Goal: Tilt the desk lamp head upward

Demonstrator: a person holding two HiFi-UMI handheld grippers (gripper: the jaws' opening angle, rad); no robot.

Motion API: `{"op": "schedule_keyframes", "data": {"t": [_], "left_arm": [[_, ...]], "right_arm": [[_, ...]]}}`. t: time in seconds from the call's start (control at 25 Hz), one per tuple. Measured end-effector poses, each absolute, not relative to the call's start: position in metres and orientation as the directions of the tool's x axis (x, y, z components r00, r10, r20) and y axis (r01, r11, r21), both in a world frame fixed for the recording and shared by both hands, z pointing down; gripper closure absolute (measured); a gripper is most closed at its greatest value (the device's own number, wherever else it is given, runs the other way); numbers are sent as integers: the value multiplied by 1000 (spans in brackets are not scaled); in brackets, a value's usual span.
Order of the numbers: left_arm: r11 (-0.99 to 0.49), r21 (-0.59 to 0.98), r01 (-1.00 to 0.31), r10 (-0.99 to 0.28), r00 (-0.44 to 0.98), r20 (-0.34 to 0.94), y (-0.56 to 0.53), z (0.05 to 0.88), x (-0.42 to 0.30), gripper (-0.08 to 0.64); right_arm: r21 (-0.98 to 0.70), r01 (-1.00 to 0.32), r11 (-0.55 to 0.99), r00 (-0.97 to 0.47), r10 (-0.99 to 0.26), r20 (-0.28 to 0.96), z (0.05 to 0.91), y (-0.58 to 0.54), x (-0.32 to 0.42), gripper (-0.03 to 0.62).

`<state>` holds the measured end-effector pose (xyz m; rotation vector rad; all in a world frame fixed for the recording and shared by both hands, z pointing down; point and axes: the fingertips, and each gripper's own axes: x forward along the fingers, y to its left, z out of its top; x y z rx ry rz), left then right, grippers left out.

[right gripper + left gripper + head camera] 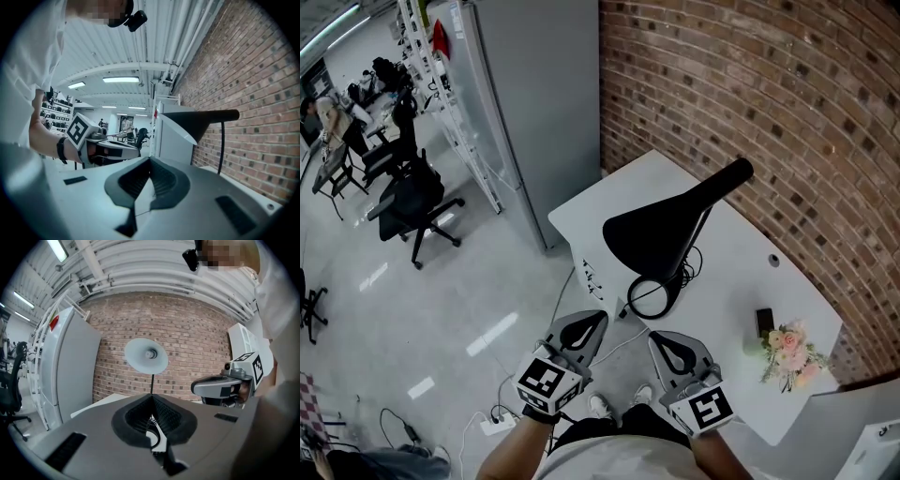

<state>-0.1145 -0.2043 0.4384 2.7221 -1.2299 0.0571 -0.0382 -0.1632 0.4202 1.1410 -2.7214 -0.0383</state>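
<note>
Both closed on nothing, the left gripper [584, 330] and right gripper [677, 354] sit at lower centre of the head view; the black desk lamp [666, 225] stands mid-frame on the white bench [741, 267].

Red brick wall [750, 94] far & right, behind white desk [731, 272]. Tall grey cabinet [534, 103] at desk's left end. Glossy pale floor [412, 309] w/ light reflections, left. Black office chairs [412, 202] far left, white racks [441, 56] beyond. Strip lights [121, 79] on ceiling.
</note>
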Motion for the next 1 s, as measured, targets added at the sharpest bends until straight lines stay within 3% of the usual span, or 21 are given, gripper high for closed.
{"op": "schedule_keyframes", "data": {"t": [1.0], "left_arm": [[-676,96,-731,-720,682,124,-241,433,-63,554]], "right_arm": [[84,-721,688,-675,-724,142,406,-202,6,578]]}}
